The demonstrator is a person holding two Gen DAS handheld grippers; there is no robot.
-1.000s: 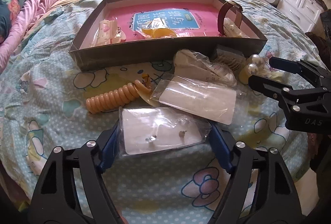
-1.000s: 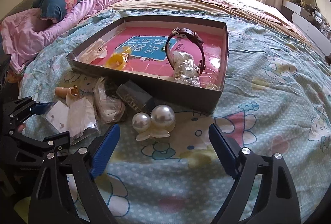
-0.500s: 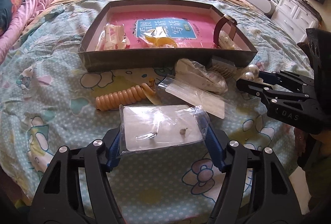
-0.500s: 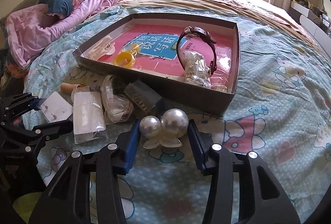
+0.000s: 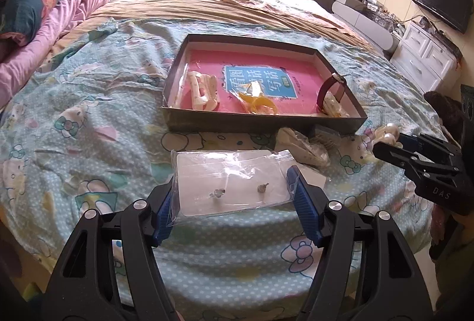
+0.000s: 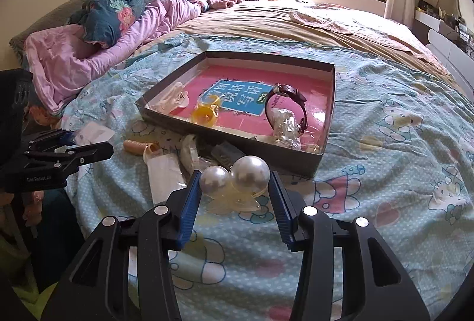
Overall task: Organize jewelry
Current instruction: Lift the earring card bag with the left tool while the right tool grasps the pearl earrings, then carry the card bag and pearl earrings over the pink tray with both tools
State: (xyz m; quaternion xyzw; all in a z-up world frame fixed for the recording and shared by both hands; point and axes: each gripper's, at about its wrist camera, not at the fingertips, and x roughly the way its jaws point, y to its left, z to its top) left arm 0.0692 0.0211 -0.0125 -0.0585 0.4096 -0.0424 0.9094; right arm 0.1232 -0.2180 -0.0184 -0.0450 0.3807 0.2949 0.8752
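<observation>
Two grippers over a bed with a cartoon-print blanket (image 5: 97, 149), each pinching one thing. Left gripper (image 5: 234, 196): blue pads pressed on the two sides of a clear earring packet (image 5: 228, 181), two small studs on its white card, held clear of the blanket. Jaws eased inward just before, packet between them. Right gripper (image 6: 234, 190): jaws just pulled in from wide and now clamped on a double-pearl hair clip (image 6: 235, 173) — one pearl against each pad, pale clip body hanging below.

Beyond both, dark shallow tray (image 6: 320, 161) with a pink book as its floor, holding a brown watch (image 6: 288, 102), yellow ring-shaped piece (image 6: 204, 115), white hair claws (image 5: 203, 90) and a crinkled clear bag (image 6: 286, 125). Loose on the blanket just before the tray — peach coil tie (image 6: 137, 146), flat white packet (image 6: 164, 173), more small bags, contents unclear.
</observation>
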